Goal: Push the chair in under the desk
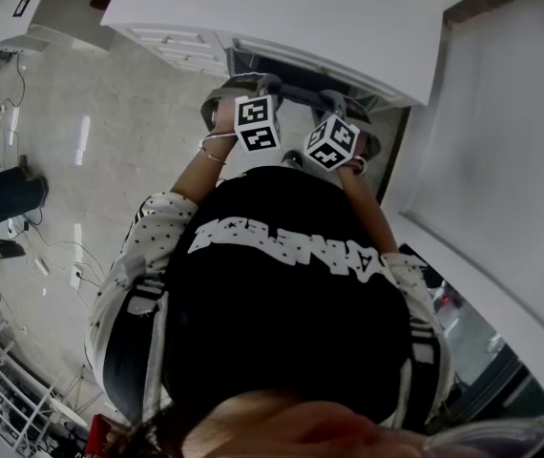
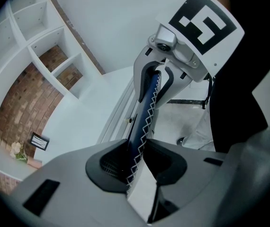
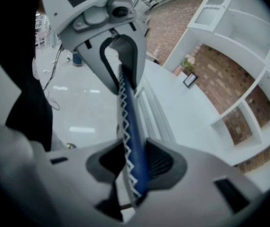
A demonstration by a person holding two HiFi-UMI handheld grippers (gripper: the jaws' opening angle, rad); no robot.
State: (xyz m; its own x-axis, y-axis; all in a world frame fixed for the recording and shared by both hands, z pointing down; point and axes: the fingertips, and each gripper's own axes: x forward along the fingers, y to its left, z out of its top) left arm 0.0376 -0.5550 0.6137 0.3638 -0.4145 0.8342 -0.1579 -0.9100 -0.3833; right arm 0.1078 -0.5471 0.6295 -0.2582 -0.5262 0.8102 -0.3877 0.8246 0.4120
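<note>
The chair's back rail (image 1: 289, 86), dark blue with white zigzag stitching, lies just before the white desk (image 1: 282, 17). My left gripper (image 1: 237, 92) and right gripper (image 1: 346, 105) sit side by side on that rail. In the left gripper view the rail (image 2: 147, 108) runs from my left gripper (image 2: 137, 162), whose pads press it on both sides, up to the right gripper (image 2: 161, 79). The right gripper view mirrors this: the rail (image 3: 128, 122) is clamped in my right gripper (image 3: 135, 167) and leads to the left gripper (image 3: 118, 56). The seat is hidden under the person's body.
The desk has a drawer front (image 1: 172, 41) at its left. A white shelf unit against a brick wall (image 2: 45, 56) (image 3: 248, 79) stands behind the desk, with a small picture frame (image 2: 39, 141) (image 3: 189, 79). A white panel (image 1: 511, 160) stands to the right. Cables (image 1: 52, 256) lie on the floor left.
</note>
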